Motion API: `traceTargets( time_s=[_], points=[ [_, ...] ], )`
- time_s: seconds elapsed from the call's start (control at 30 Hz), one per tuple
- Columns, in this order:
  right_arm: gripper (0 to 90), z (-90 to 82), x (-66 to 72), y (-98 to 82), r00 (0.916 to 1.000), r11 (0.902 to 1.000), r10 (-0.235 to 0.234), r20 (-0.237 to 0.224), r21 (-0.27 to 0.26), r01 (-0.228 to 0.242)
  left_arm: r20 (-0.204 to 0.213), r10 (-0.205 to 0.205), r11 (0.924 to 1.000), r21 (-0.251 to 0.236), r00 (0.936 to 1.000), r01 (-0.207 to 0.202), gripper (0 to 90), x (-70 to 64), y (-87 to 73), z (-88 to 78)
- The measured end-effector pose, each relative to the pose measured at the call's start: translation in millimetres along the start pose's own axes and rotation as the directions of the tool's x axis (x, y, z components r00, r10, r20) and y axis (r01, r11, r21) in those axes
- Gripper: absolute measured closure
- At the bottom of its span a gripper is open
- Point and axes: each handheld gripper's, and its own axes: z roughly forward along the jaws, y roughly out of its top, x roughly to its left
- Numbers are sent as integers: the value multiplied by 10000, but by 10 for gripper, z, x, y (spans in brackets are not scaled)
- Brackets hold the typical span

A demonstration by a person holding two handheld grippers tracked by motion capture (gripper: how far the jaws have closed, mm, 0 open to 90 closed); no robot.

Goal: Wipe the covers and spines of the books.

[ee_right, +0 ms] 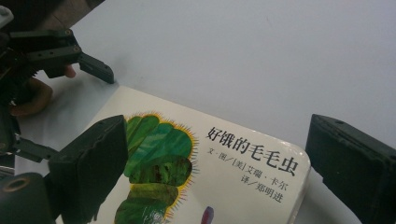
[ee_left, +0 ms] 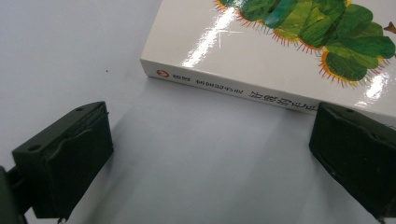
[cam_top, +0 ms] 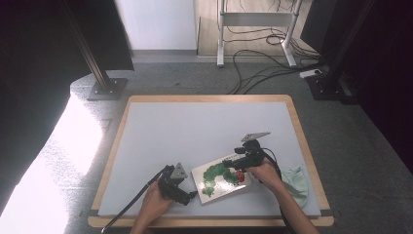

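Right gripper [ee_right: 212, 163], jaws wide apart, hovers over the caterpillar book [ee_right: 233, 172] on the white table [ee_right: 233, 56]

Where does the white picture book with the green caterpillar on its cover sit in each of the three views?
High view: white picture book with the green caterpillar lies low centre, between both grippers.
Left gripper view: upper right, spine toward the camera.
Right gripper view: lower centre, title readable.
Shared landmark: the green caterpillar on the cover.

White book [cam_top: 220, 181] with green caterpillar, black lettering; pale grey table [cam_top: 204, 131].
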Motion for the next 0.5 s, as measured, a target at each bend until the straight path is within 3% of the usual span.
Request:
traceTargets(
  time_s=[0.5],
  points=[
    [163, -53, 4, -6, 9993, 9999, -69, 363, 75, 66, 1, -1, 10000, -3, 10000, 1, 0, -2, 1, -1]
  ],
)
